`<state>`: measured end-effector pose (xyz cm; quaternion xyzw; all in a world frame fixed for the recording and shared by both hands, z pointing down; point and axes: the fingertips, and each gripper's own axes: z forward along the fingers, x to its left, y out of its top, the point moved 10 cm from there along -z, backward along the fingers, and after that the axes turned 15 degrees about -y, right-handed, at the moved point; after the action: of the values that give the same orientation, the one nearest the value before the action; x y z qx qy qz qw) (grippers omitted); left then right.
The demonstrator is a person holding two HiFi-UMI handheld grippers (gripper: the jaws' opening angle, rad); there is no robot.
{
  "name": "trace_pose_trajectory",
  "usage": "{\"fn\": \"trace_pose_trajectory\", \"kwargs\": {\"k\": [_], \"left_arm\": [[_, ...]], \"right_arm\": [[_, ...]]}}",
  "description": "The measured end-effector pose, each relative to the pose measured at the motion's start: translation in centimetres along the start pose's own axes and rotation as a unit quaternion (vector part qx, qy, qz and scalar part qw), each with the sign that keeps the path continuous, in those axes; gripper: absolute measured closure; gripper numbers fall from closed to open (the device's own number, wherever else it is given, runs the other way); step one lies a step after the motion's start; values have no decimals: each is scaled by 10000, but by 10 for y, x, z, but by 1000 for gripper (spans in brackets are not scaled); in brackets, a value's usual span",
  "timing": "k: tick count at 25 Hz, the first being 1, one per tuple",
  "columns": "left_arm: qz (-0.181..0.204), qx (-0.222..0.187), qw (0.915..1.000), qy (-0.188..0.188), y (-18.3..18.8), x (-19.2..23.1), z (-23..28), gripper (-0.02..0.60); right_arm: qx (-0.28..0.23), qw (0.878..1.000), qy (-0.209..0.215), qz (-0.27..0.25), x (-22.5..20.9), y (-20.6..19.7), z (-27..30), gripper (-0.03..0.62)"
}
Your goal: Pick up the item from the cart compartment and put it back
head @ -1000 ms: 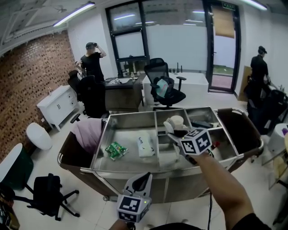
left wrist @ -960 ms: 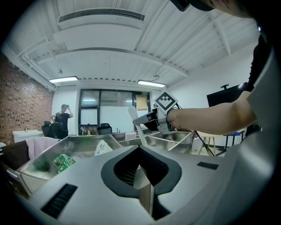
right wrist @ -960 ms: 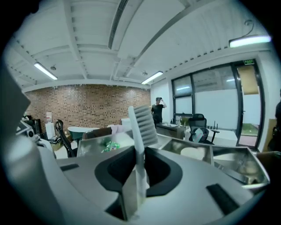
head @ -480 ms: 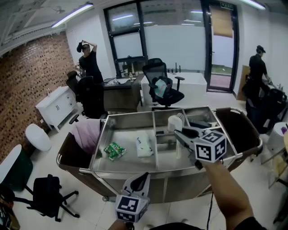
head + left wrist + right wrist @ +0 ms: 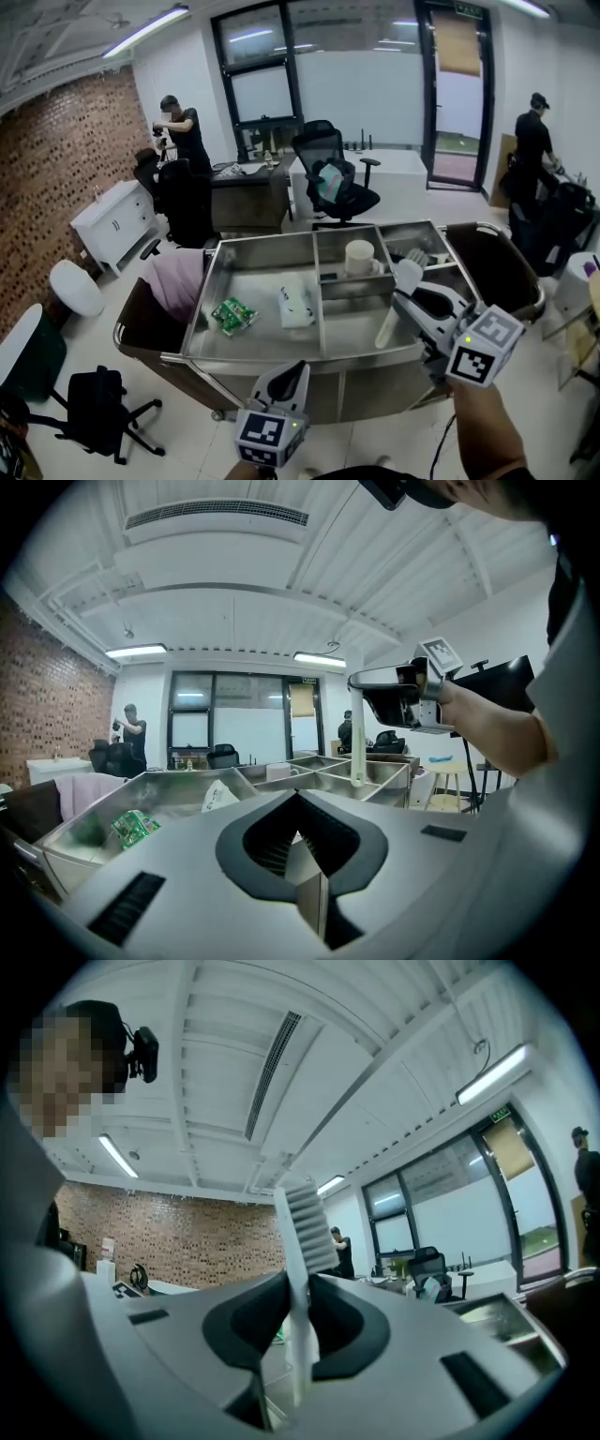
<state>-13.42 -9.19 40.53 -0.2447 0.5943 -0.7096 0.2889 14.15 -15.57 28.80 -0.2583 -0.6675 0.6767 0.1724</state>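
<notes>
The right tongs (image 5: 405, 298), clamped on the white brush (image 5: 386, 328), have just lifted it clear of the cart (image 5: 300, 358) compartment, leaving only its return; the left tongs (image 5: 291, 375) idle, pressed together.

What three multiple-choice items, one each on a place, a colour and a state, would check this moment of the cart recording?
1. Where does the green packet lie?
A. in the cart's big left compartment
B. on the floor
C. on the office chair

2. What colour is the brush in the right gripper?
A. red
B. white
C. black

3. How does the left gripper stand?
A. shut on the packet
B. wide open
C. shut, holding nothing

Answers:
1 A: the head view shows it on that compartment's steel floor.
2 B: its handle and bristles both show white between the jaws.
3 C: its jaws meet with nothing between them.
</notes>
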Motion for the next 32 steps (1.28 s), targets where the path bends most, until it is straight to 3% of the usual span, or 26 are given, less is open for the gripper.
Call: {"fn": "trace_pose_trajectory", "kwargs": {"k": [9, 23, 32], "left_arm": [[-36, -80, 10000, 17, 5, -1, 2, 581], [-38, -131, 9999, 22, 2, -2, 1, 581], [-135, -187, 9997, 16, 6, -8, 3, 581]], "right_arm": [[37, 9995, -329, -10, 9, -23, -53, 516], [809, 9925, -818, 405, -4, -98, -88, 516], [840, 9927, -739, 440, -2, -101, -83, 517]]}}
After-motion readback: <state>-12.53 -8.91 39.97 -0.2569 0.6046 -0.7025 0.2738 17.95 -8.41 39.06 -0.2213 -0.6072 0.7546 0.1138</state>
